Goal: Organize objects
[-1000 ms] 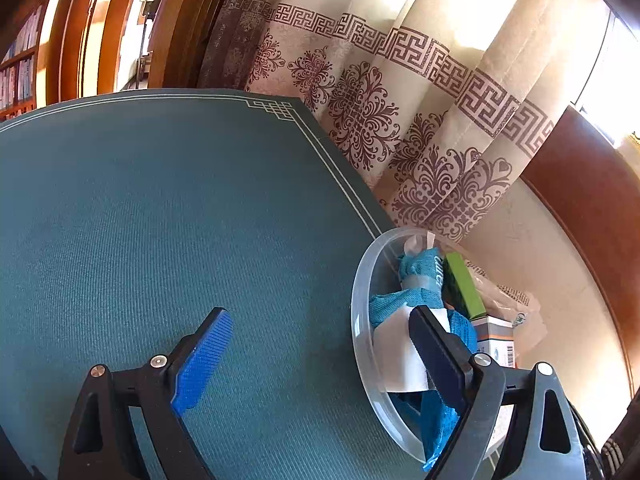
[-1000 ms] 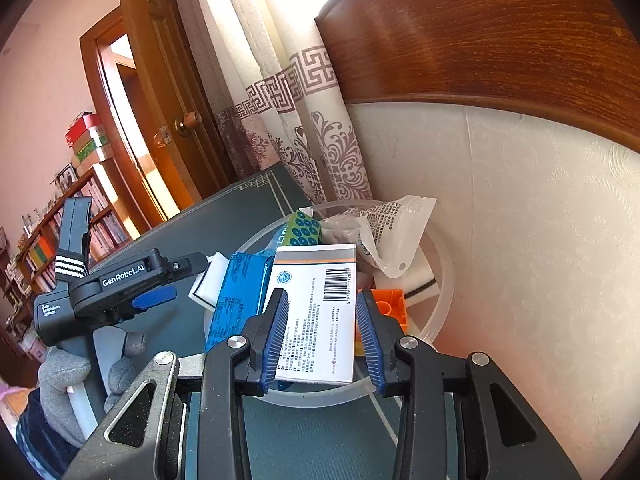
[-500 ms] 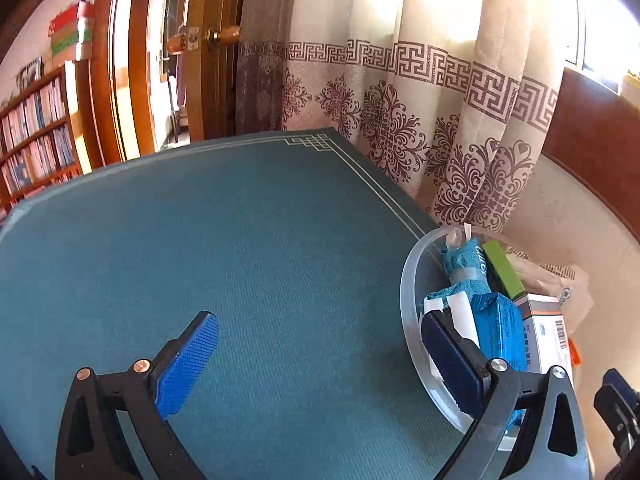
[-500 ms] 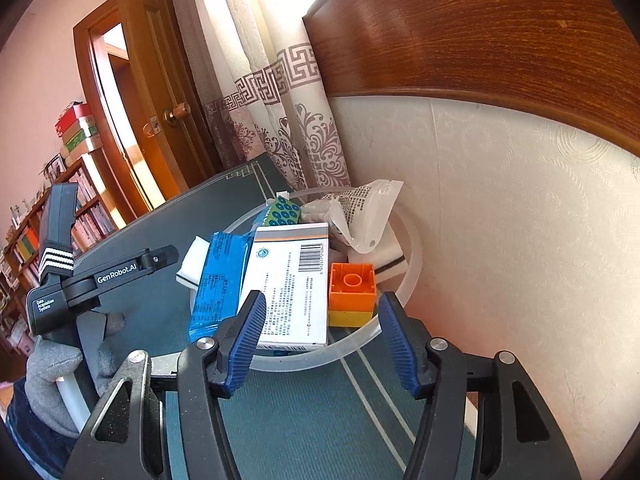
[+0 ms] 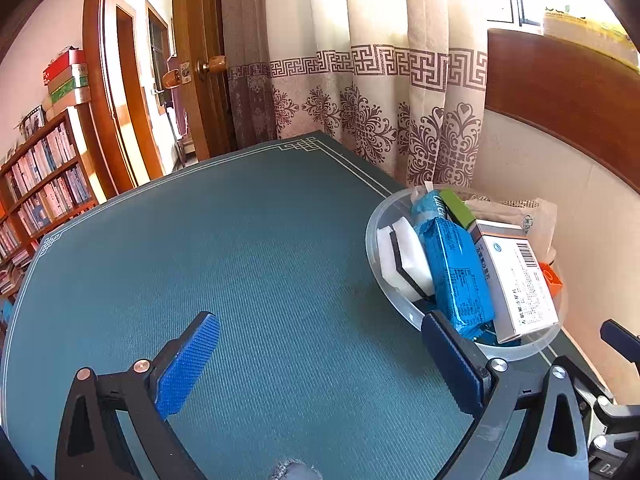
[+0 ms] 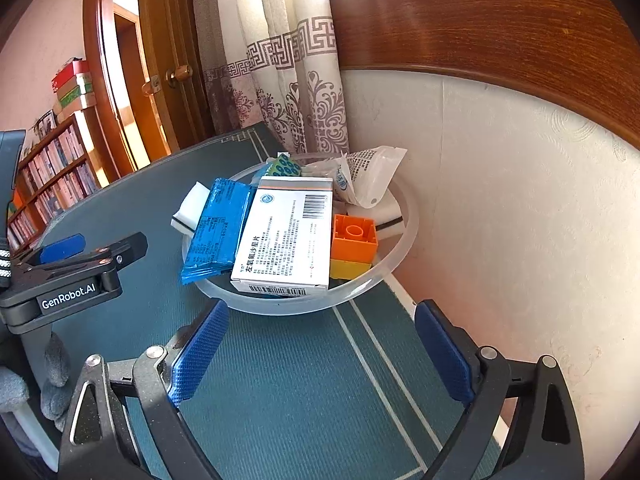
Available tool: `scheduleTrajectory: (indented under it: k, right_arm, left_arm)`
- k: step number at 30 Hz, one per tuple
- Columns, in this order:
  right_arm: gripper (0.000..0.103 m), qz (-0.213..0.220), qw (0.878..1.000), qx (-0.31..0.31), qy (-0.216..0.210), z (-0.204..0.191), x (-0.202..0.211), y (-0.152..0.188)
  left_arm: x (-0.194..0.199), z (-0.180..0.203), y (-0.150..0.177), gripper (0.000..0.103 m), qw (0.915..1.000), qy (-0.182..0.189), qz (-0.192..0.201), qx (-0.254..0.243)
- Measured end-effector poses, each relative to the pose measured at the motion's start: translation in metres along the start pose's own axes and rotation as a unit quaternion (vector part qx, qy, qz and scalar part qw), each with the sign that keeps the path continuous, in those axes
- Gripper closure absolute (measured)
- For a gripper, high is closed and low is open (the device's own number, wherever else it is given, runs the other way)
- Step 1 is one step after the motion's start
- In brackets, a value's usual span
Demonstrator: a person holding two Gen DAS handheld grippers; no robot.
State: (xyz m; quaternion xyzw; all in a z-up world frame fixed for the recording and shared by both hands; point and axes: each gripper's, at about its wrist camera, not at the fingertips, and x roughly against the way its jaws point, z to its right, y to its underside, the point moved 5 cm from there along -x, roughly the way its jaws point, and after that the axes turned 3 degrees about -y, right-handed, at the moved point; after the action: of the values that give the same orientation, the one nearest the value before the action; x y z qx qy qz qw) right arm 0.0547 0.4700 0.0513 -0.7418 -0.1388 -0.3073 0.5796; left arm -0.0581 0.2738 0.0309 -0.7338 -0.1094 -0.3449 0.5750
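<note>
1. I am watching the right gripper (image 6: 320, 356) backing away from the clear bowl (image 6: 404, 240); a second ago its jaws were clamped on the white medicine box (image 6: 286, 232), and now they are spread wide with nothing between them, hanging over the bare mat on the near side of the bowl

2. The white medicine box is now lying flat in the bowl, its near end reaching over the near rim, with the blue packet (image 6: 218, 228) touching it on the left and the orange block (image 6: 354, 234) sitting on a yellow block (image 6: 348, 268) just to its right

3. The left gripper (image 5: 320, 364) is also pulling back; its jaws are released and holding nothing, and where the right-hand jaw was over the bowl's contents a moment ago, it is now sitting just near of the rim, over the green table (image 5: 240, 248)

4. In the left wrist view I am seeing the rest of the table bare, so I am judging that the box was the last loose item and the gathering is finished or nearly so

5. I am keeping an eye on the box and the blue packet overhanging the near rim, since a careless nudge could tip them out
</note>
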Motion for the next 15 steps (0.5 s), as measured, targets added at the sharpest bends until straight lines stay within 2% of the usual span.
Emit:
scheduleTrajectory:
  k: [4, 9, 15]
  right_arm:
    - [0.006, -0.004, 1.0, 0.004, 0.011, -0.002, 0.0, 0.002]
    - [0.006, -0.012, 1.0, 0.012, 0.022, -0.002, -0.001, 0.005]
    - [0.006, -0.014, 0.999, 0.023, 0.033, -0.003, -0.001, 0.006]
  left_arm:
    - [0.005, 0.003, 0.004, 0.0, 1.0, -0.003, -0.003, -0.008]
    - [0.004, 0.011, 0.009, 0.0, 0.9995, 0.02, -0.013, -0.019]
    - [0.006, 0.022, 0.013, 0.0, 0.9988, 0.027, -0.013, -0.038]
